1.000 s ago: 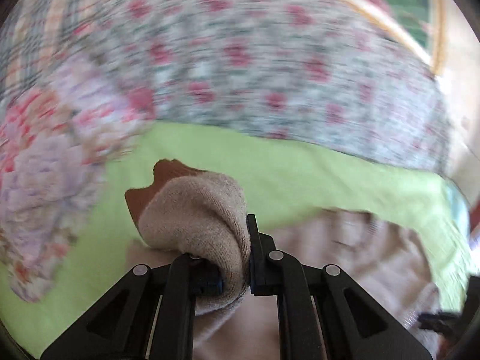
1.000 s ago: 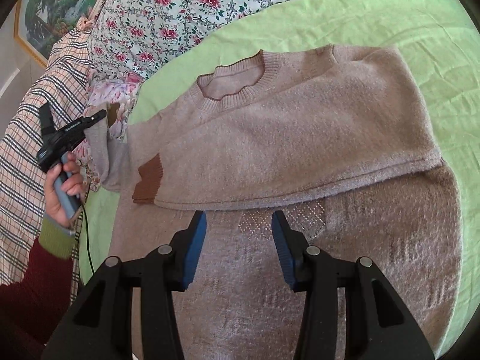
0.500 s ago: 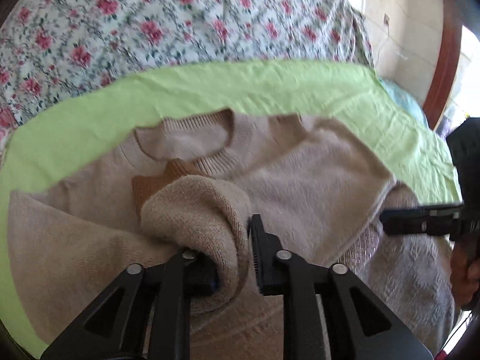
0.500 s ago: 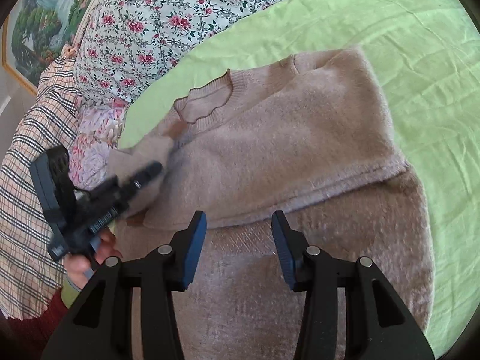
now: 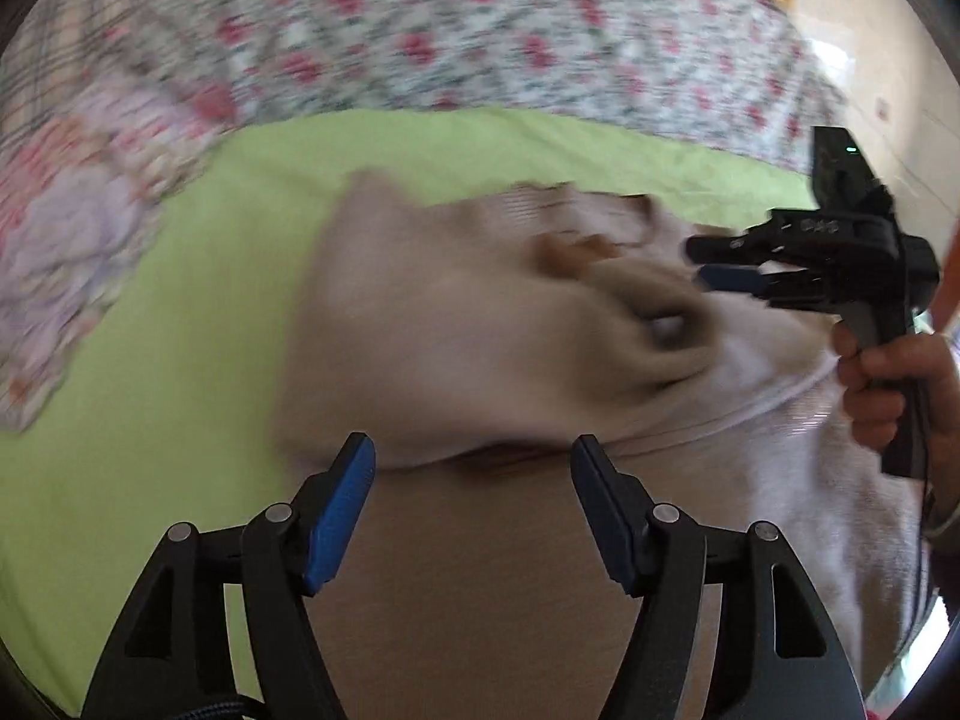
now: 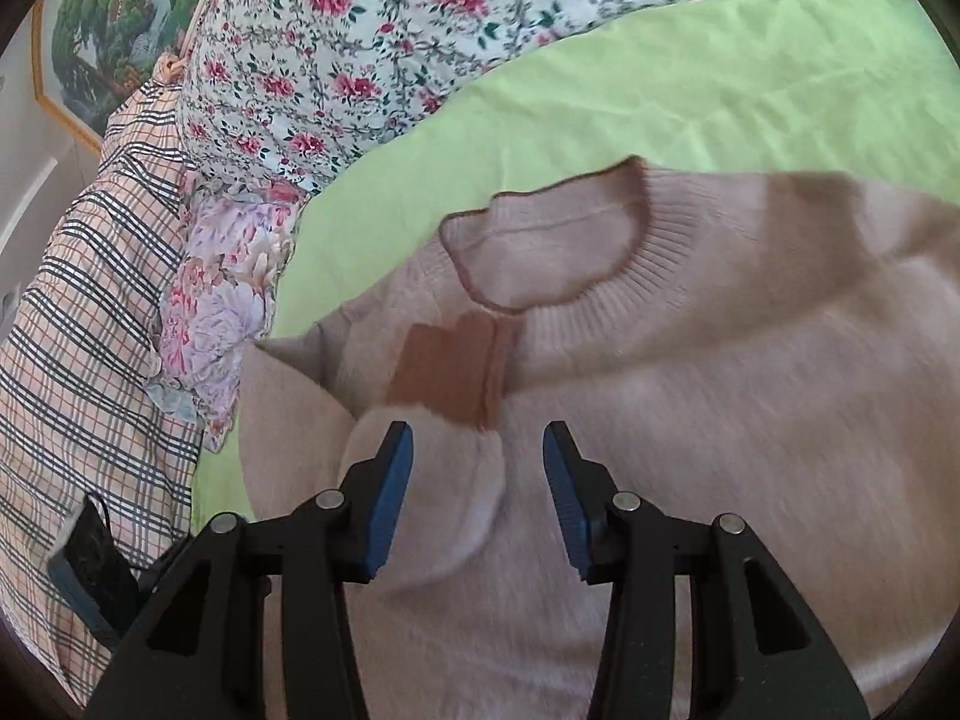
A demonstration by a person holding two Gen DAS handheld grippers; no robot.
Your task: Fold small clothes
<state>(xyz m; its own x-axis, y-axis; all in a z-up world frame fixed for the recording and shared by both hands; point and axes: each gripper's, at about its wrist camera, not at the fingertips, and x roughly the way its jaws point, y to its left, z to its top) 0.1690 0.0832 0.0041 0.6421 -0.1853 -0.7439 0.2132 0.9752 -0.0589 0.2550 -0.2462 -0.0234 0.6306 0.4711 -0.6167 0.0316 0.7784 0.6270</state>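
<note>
On bed's green sheet (image 6: pixel 750 78) lies beige sweater (image 6: pixel 750 390), sleeve (image 6: pixel 444 480) laid across chest w/ brown cuff (image 6: pixel 450 372) near collar, narrowing it for folding. Both tongs, left (image 5: pixel 474 468) & right (image 6: pixel 477 456), gape wide, empty, hovering above.

beige sweater (image 6: pixel 720 396) with a rusty brown cuff (image 6: pixel 450 372) and brown-edged collar, on a lime green sheet (image 6: pixel 720 102), white quilt (image 6: pixel 372 36) with pink-red roses along the sheet's far edge, plus a peach, black and white plaid blanket (image 6: pixel 78 324) at its left edge, blue-padded black grippers
</note>
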